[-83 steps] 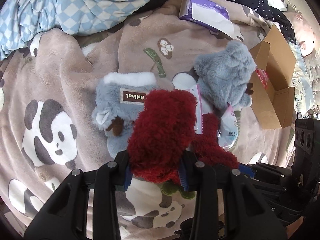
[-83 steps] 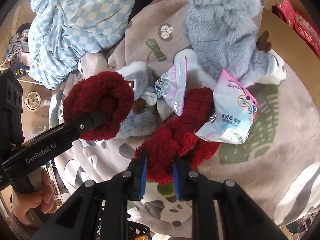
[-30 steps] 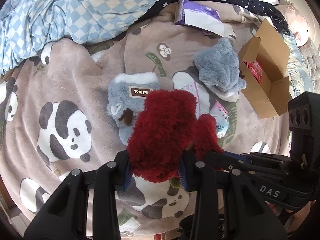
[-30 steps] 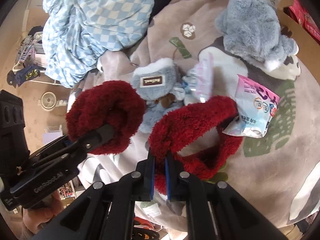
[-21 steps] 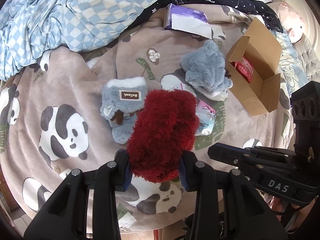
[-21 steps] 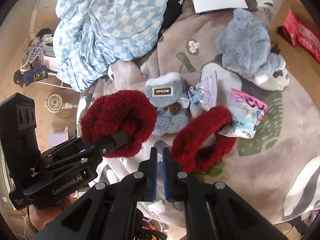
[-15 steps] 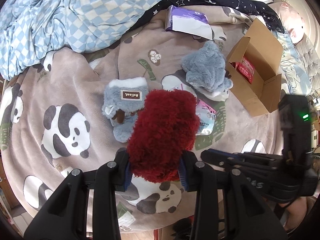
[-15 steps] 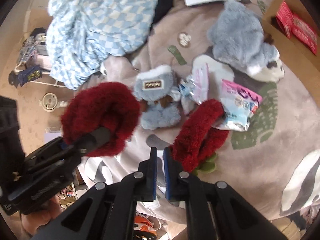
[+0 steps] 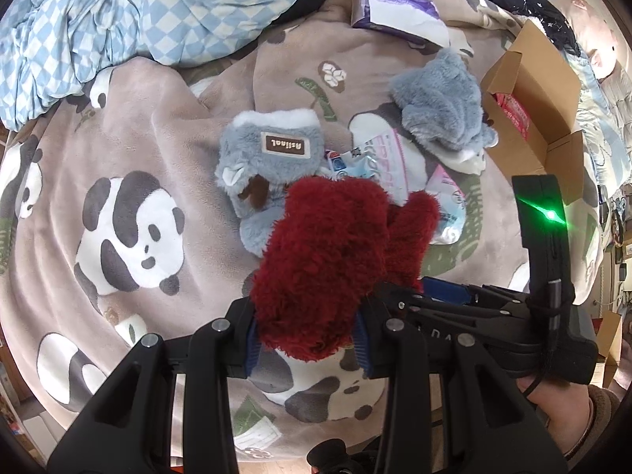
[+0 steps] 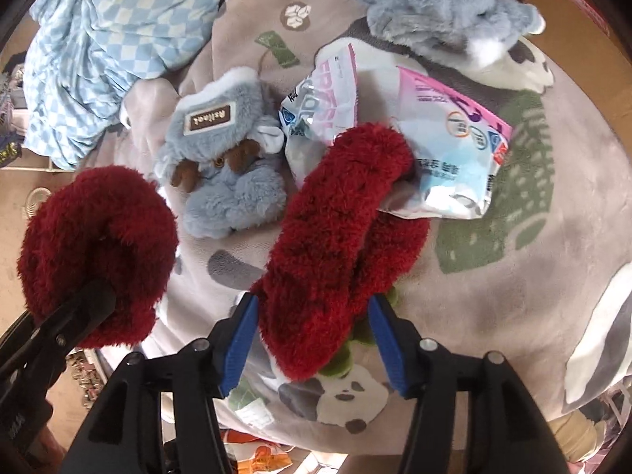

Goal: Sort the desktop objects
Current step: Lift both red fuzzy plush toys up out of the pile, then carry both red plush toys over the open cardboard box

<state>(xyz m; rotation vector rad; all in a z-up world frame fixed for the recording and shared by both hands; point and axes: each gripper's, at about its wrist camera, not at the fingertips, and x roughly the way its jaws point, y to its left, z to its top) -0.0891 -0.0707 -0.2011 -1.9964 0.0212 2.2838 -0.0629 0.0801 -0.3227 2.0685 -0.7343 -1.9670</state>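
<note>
My left gripper (image 9: 307, 339) points down over the bed and is shut on a dark red fluffy slipper (image 9: 324, 260); the same slipper (image 10: 98, 245) shows at the left of the right wrist view. Its mate, a second red slipper (image 10: 335, 229), lies on the panda blanket (image 10: 533, 276) with its toe on a pink snack packet (image 10: 454, 150). My right gripper (image 10: 314, 335) straddles that slipper's heel. Its jaws are opening, and the right pad stands clear of the pile.
Two grey plush slippers (image 9: 272, 158) (image 9: 438, 106) and a second packet (image 10: 324, 94) lie beyond the red pair. An open cardboard box (image 9: 545, 91) stands at the right, a purple pack (image 9: 395, 12) at the back, and a blue checked quilt (image 9: 118, 12) at the back left.
My right gripper has sunk toward the blanket and its jaws, pinched on the second red slipper a second ago, have spread; that slipper now rests on the blanket. The left grip is unchanged.
</note>
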